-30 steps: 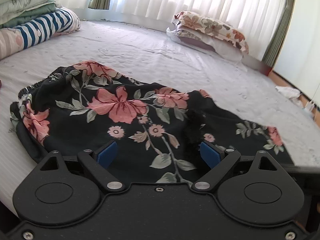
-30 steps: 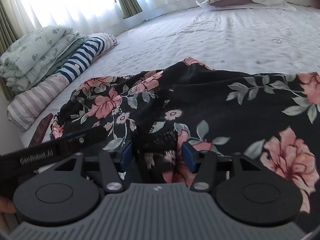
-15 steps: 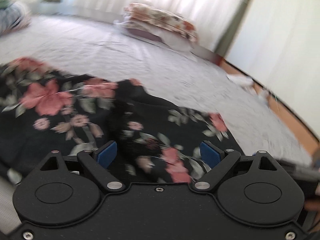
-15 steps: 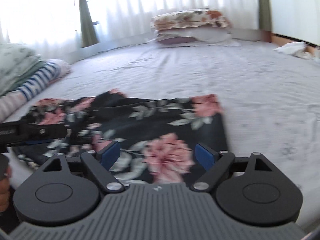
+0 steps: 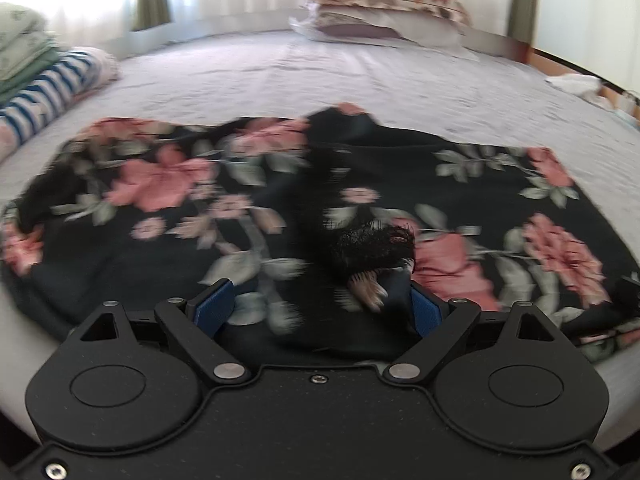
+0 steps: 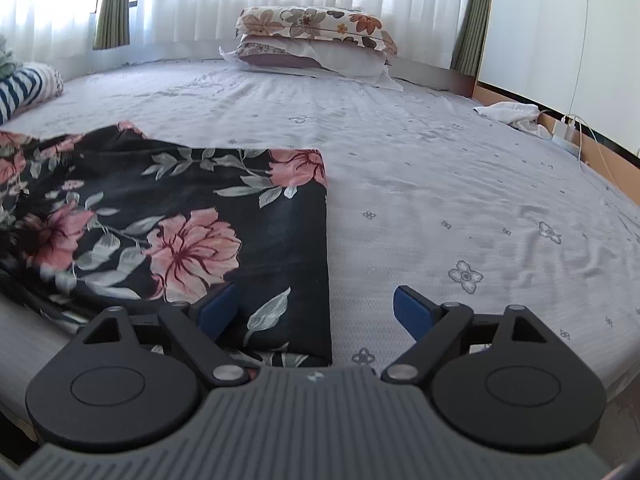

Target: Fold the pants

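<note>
Black pants with pink flowers [image 5: 248, 208] lie spread flat across the grey bed sheet [image 5: 400, 80]. My left gripper [image 5: 319, 310] hovers open over their near edge at the middle. A bunched black lace bit [image 5: 372, 246] sticks up just ahead of its right pad. In the right wrist view the pants [image 6: 188, 236] fill the left side and end in a straight hem edge [image 6: 327, 248]. My right gripper [image 6: 316, 312] stands open low over that near hem corner, its left pad over cloth and its right pad over bare sheet. Neither gripper holds anything.
Two stacked pillows [image 6: 316, 40] lie at the far end by the curtains. Folded bedding and a striped roll [image 5: 44, 84] sit at the left edge. A white cloth [image 6: 508, 114] and a charger with cable [image 6: 568, 128] lie at the right by the wooden bed frame.
My right gripper opened wider, let go of the bunched cloth it was closed around, and swung right to the hem end. My left gripper stayed open and its view shifted across the pants.
</note>
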